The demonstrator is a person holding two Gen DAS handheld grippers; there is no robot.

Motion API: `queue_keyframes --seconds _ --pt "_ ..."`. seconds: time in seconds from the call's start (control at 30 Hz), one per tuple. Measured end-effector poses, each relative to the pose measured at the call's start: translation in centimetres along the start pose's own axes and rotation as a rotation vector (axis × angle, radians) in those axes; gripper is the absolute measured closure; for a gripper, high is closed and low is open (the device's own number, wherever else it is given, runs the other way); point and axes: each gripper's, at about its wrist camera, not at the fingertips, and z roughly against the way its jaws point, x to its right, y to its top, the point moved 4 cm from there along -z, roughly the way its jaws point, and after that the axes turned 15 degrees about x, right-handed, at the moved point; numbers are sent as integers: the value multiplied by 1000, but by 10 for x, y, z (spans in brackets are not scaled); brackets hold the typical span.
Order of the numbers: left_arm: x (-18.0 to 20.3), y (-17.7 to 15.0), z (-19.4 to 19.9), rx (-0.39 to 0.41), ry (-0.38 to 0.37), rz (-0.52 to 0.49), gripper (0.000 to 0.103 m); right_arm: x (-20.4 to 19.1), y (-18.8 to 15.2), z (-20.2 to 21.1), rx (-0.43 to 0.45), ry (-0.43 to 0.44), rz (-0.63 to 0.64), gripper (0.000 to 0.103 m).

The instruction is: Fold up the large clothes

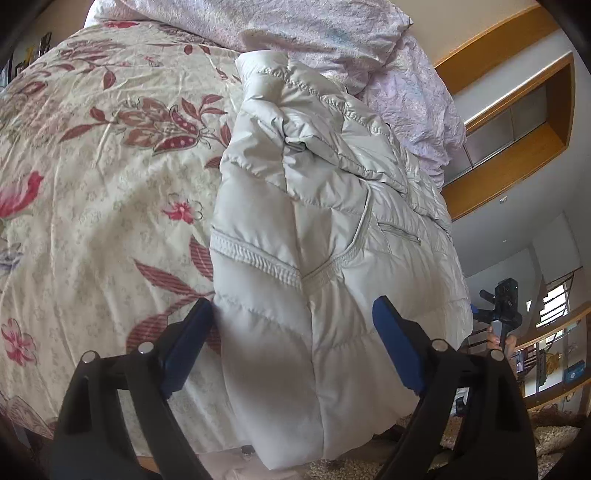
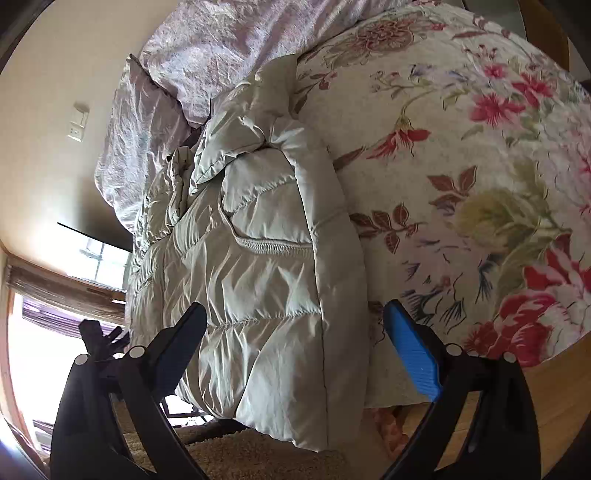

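Observation:
A white quilted puffer jacket (image 1: 325,229) lies lengthwise on a bed with a floral cover (image 1: 110,166), its hem hanging over the near edge. It also shows in the right wrist view (image 2: 258,266). My left gripper (image 1: 293,314) is open, its blue pads straddling the jacket's hem without gripping it. My right gripper (image 2: 295,317) is open too, over the jacket's lower right corner and the floral cover (image 2: 461,184). The right gripper shows in the left wrist view (image 1: 498,314), beyond the jacket's right edge.
A crumpled pale pink duvet (image 1: 295,33) lies at the head of the bed, behind the jacket. A beige shaggy rug (image 2: 240,458) covers the floor below the bed edge. Wooden shelving (image 1: 517,122) stands to the right, a bright window (image 2: 55,325) to the left.

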Motion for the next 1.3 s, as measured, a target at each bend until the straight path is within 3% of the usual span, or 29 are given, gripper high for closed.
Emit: queue_keyframes --seconds 0.23,0.73,0.83,0.93,1.1,1.13,1.2,1.27,1.3 --pt "-3 -12 9 25 -35 41 21 2 -8 -10 -6 82 -33 12" --pt "19 -49 18 -32 -138 59 25 -39 -37 -25 -119 73 190 13" --pt "20 -53 20 -36 -139 66 32 -41 -41 -24 -125 81 190 15" --pt "19 -54 20 -26 -103 46 46 -40 -44 -23 -120 82 185 19" --pt "17 -53 21 -12 -75 39 54 -32 -46 -17 -95 72 159 29" --pt "18 -54 20 -10 -68 38 58 -30 -46 -16 -86 63 155 34" --pt "17 -57 19 -3 -43 38 76 -26 -48 -16 -70 32 140 52" --pt "23 -55 22 28 -17 7 84 -24 -49 -15 -51 27 113 71" --pt "27 -52 24 44 -3 -15 86 -26 -49 -16 -40 22 112 73"
